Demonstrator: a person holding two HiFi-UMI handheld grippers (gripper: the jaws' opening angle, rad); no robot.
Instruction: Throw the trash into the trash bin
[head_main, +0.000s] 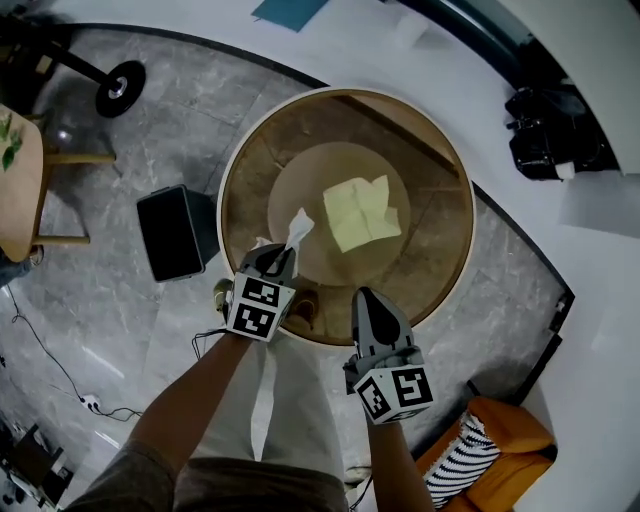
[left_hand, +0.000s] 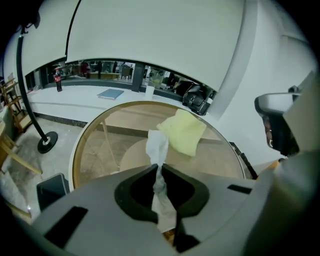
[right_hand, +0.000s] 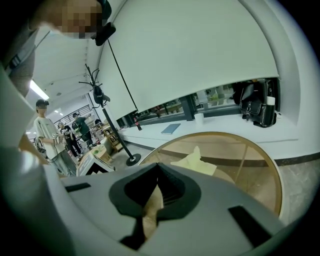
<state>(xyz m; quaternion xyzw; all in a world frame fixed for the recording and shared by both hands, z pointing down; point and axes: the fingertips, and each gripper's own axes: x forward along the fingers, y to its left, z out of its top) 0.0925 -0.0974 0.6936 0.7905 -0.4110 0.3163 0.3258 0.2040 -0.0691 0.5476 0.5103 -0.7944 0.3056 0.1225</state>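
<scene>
A crumpled white tissue (head_main: 299, 226) sticks up from my left gripper (head_main: 283, 255), which is shut on it above the near left rim of the round glass table (head_main: 455, 160). In the left gripper view the tissue (left_hand: 158, 145) runs between the closed jaws of that gripper (left_hand: 159, 167). A yellow napkin (head_main: 361, 212) lies flat in the table's middle, beyond both grippers. My right gripper (head_main: 364, 297) hovers at the near rim, shut with nothing in it (right_hand: 159, 167). The black trash bin (head_main: 175, 232) stands on the floor to the table's left.
A black floor-lamp base (head_main: 120, 88) and a wooden chair (head_main: 22, 190) sit at the left. On the white ledge beyond the table lie a black bag (head_main: 545, 130) and a blue book (head_main: 288, 10). An orange seat with a striped cushion (head_main: 490, 440) is near right.
</scene>
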